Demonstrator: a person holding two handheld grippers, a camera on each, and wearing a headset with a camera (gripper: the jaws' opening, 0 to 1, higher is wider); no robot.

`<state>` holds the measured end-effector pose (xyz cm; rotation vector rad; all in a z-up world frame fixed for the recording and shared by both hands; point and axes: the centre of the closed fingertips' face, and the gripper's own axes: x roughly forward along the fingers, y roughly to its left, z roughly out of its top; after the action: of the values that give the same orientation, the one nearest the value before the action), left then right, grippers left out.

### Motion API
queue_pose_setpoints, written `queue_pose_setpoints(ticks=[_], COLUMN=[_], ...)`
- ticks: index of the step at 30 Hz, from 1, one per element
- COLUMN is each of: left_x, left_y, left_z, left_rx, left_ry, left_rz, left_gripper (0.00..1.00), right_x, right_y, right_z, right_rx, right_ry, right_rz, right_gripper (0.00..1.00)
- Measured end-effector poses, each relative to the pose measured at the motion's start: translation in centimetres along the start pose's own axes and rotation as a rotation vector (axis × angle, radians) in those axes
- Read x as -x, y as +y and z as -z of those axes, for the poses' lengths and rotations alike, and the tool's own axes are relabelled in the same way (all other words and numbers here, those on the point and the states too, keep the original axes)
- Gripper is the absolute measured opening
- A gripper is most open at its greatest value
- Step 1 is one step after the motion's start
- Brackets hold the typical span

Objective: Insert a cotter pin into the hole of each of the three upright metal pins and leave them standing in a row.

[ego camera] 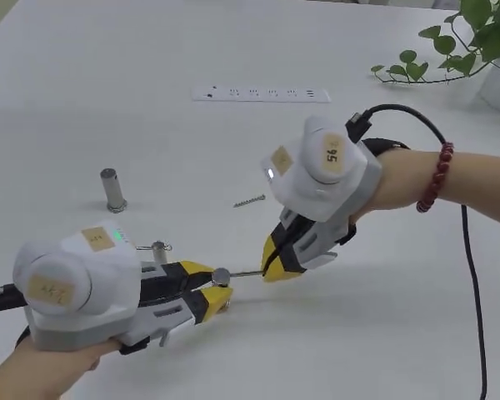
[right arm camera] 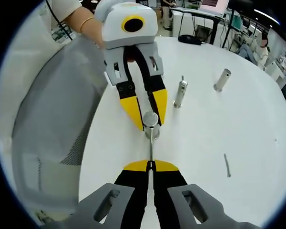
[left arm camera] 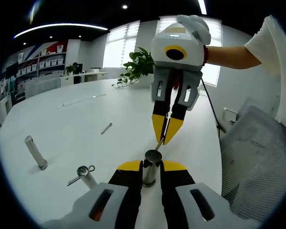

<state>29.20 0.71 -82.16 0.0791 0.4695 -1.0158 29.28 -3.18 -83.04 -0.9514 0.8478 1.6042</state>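
The slim silver cotter pin [right arm camera: 151, 143] is sitting by its near end between the yellow tips of the right gripper [right arm camera: 151, 163], which are pressing tightly together on it. Its far end is reaching to the upper part of a short steel pin with a round flat head [ego camera: 221, 275]. Whether the end is entering the hole cannot be told.

The left gripper [left arm camera: 151, 168] is clamping that steel pin by its shaft, its black-and-yellow jaws narrowed around it, low over the white tabletop [ego camera: 150, 50]. In the head view the two grippers are facing each other tip to tip, the left one coming from the lower left and the right one from above and to the right.

A second steel pin with a wire loop showing at its head [ego camera: 159, 248] is standing upright just behind the left gripper's body. A third plain steel pin [ego camera: 111, 190] is standing upright farther back and to the left, apart from the others. A loose thin metal piece [ego camera: 250, 201] is lying flat on the table between the standing pins and the right gripper; it is too small to tell whether it is a cotter pin.

A white power strip [ego camera: 260, 94] is lying well back on the table, and a leafy green plant [ego camera: 475, 33] is sitting at the far right corner. A dark red bead bracelet [ego camera: 437, 175] is circling the person's right wrist, and a black cable [ego camera: 471, 275] is running from the right gripper down across the table.
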Motion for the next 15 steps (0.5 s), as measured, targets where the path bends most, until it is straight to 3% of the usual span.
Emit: queue_pose_setpoints(ticks=[15], left_x=[-0.03], left_y=[0.0], left_z=[-0.01], left_rx=[0.006], left_ry=[-0.006], left_rz=[0.007], left_gripper=[0.12], right_x=[0.07], right_y=[-0.37], right_z=[-0.41], right_rx=[0.096], right_ry=[0.052], right_rz=[0.009], right_gripper=[0.03])
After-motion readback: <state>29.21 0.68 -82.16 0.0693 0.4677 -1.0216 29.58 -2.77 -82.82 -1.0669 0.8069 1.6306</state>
